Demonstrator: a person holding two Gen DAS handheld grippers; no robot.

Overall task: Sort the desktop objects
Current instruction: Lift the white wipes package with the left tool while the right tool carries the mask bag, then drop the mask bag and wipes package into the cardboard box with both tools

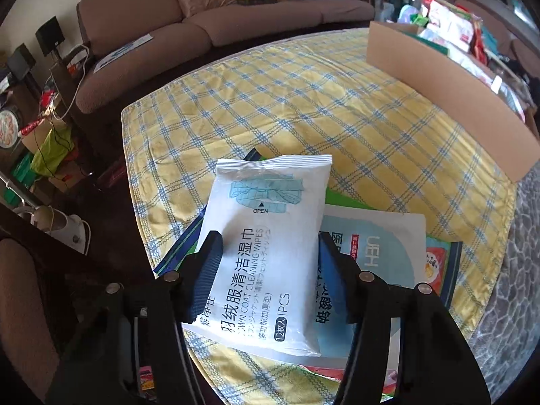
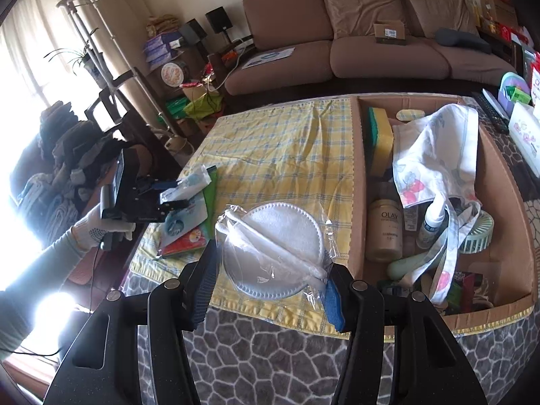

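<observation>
My left gripper point(image 1: 266, 263) is shut on a white pack of cleaning wipes point(image 1: 266, 246) and holds it above a pile of flat packets point(image 1: 384, 256) on the yellow checked cloth point(image 1: 303, 108). In the right wrist view the left gripper point(image 2: 168, 199) shows at the table's left edge with the wipes pack point(image 2: 189, 185) in it. My right gripper point(image 2: 270, 287) is shut on a white face mask in a clear bag point(image 2: 276, 246), held above the cloth's near edge point(image 2: 270, 317). The cardboard box point(image 2: 357, 182) stands to the right.
The box holds a sponge point(image 2: 381, 135), an Olay bottle point(image 2: 384, 226), a printed cloth bag point(image 2: 435, 162), a spray bottle point(image 2: 428, 222) and a small green fan point(image 2: 476, 236). Flat packets point(image 2: 185, 229) lie at the cloth's left. A brown sofa point(image 2: 354, 44) stands behind the table.
</observation>
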